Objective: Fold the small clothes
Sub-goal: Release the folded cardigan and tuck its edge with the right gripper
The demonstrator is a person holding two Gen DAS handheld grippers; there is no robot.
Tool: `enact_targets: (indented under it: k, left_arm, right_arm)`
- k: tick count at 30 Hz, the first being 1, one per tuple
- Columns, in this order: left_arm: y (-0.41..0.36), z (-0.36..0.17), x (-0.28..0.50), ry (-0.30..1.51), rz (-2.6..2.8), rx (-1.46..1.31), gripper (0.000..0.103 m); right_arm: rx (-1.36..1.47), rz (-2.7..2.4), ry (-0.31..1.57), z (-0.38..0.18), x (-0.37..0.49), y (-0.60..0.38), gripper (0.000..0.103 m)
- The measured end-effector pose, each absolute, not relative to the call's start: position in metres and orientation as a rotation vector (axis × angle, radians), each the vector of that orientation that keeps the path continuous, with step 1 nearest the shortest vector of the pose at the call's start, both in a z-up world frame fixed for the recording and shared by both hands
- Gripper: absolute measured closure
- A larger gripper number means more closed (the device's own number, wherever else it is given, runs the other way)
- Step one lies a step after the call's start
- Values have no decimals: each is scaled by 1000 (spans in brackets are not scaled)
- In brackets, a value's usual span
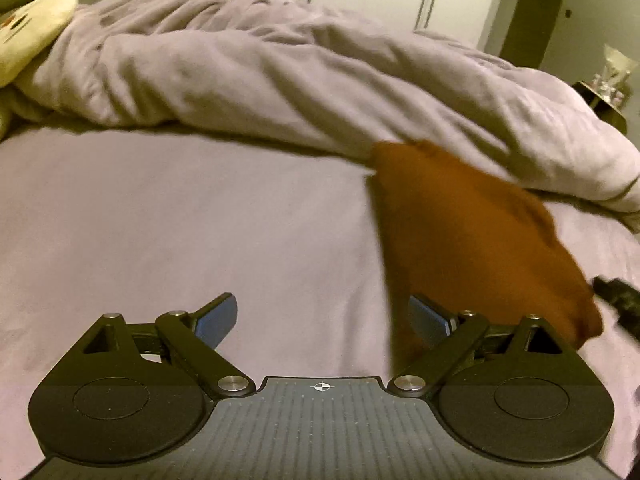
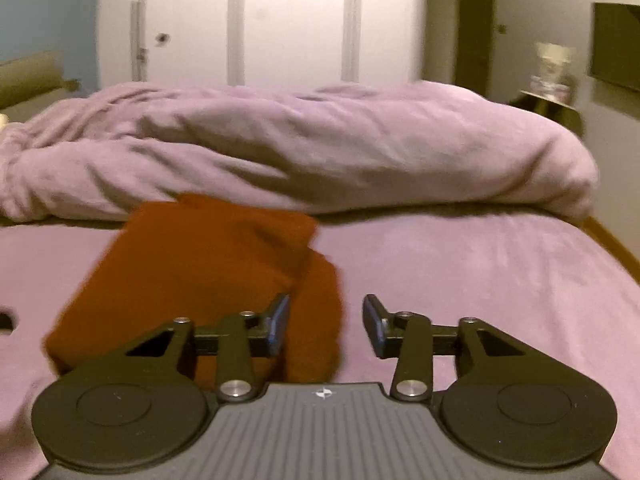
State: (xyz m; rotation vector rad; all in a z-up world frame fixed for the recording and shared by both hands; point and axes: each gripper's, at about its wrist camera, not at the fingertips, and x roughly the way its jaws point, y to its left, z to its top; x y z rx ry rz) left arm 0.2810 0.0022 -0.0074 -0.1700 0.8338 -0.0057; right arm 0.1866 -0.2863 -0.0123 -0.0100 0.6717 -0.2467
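Observation:
A small rust-brown garment [image 2: 192,276] lies folded into a thick pad on the lilac bed sheet [image 2: 480,280]. In the left wrist view the same garment [image 1: 460,232] is to the right, its near corner behind the right finger. My left gripper [image 1: 322,322] stands wide open over bare sheet with nothing between its fingers. My right gripper [image 2: 326,326] is open to a narrower gap; the garment's right edge shows behind its left finger, and no cloth is pinched. The dark tip of the right gripper [image 1: 618,298] shows at the right edge of the left wrist view.
A bunched lilac duvet [image 2: 300,148] runs across the bed behind the garment. A pale yellow plush toy [image 1: 28,36] lies at the far left. White wardrobe doors [image 2: 288,28] stand behind the bed, and a small side table [image 2: 556,100] with items at the right.

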Motion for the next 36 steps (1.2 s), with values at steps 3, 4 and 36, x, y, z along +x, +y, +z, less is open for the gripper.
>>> enact_targets:
  k: [3,4,36]
  left_arm:
    - [-24,-4,300,797,-51,-117,7]
    - [-30,-6,307,792,-47,-107,7]
    - [-72,-100,438,788,76,-145,0]
  right_arm:
    - [-96,-166,658,-17,200,-260,76]
    - [-128,-150,643,-19,207,-254,76]
    - [-104,-228,690,-111,358,-302,81]
